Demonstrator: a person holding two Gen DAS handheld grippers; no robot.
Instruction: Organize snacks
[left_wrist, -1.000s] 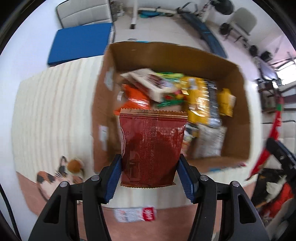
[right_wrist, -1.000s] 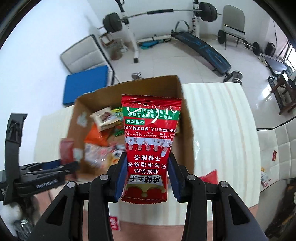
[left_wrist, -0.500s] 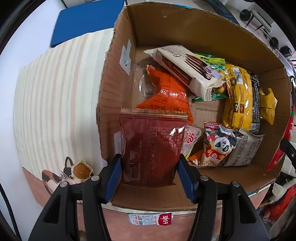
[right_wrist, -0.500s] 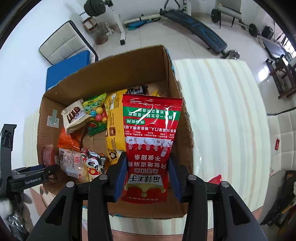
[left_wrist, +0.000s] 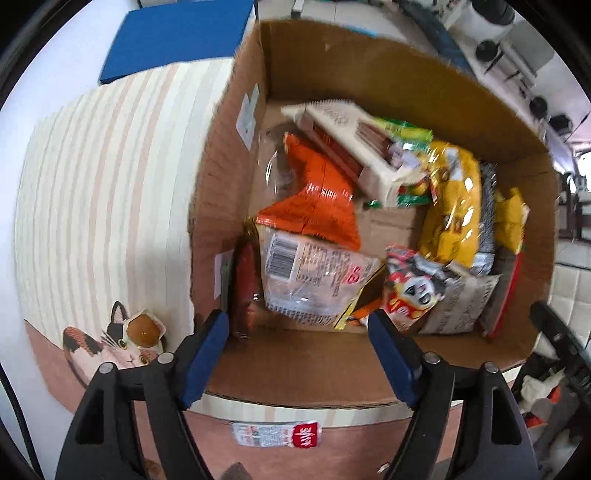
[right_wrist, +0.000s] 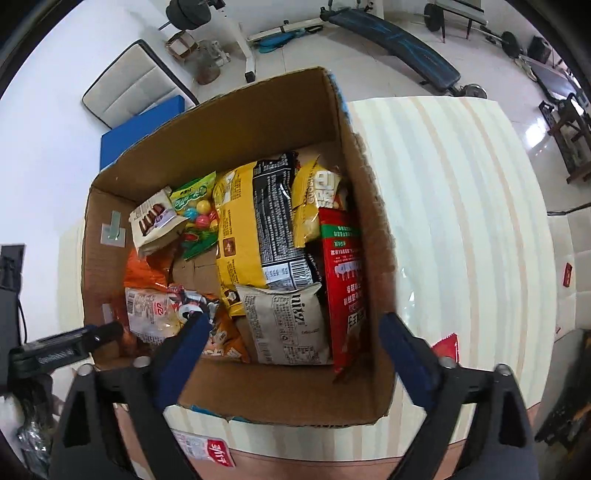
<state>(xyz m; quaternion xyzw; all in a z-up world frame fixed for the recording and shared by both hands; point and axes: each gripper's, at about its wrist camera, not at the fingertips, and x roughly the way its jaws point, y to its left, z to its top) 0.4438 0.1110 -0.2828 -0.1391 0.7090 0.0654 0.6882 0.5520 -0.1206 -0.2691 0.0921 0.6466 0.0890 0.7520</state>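
An open cardboard box (left_wrist: 369, 66) on the striped table holds several snack packets. My left gripper (left_wrist: 297, 354) hangs over its near left corner, jaws opening with nothing between them. The dark red packet (left_wrist: 245, 291) stands on edge against the box's left wall, free of the pads. In the right wrist view my right gripper (right_wrist: 291, 354) is above the near right part of the box (right_wrist: 229, 125), jaws opening and empty. The red packet with a green band (right_wrist: 343, 280) leans against the right wall inside.
Inside lie an orange packet (left_wrist: 317, 199), a yellow bag (left_wrist: 454, 206), a panda packet (left_wrist: 413, 291) and a beige box (left_wrist: 343, 136). A small packet (right_wrist: 207, 448) lies at the table's front edge, another red packet (right_wrist: 447, 347) right of the box, a cat figure (left_wrist: 122, 343) left.
Both grippers came down over the box and opened. The dark red packet dropped to the left wall, the red-and-green packet dropped to the right wall.
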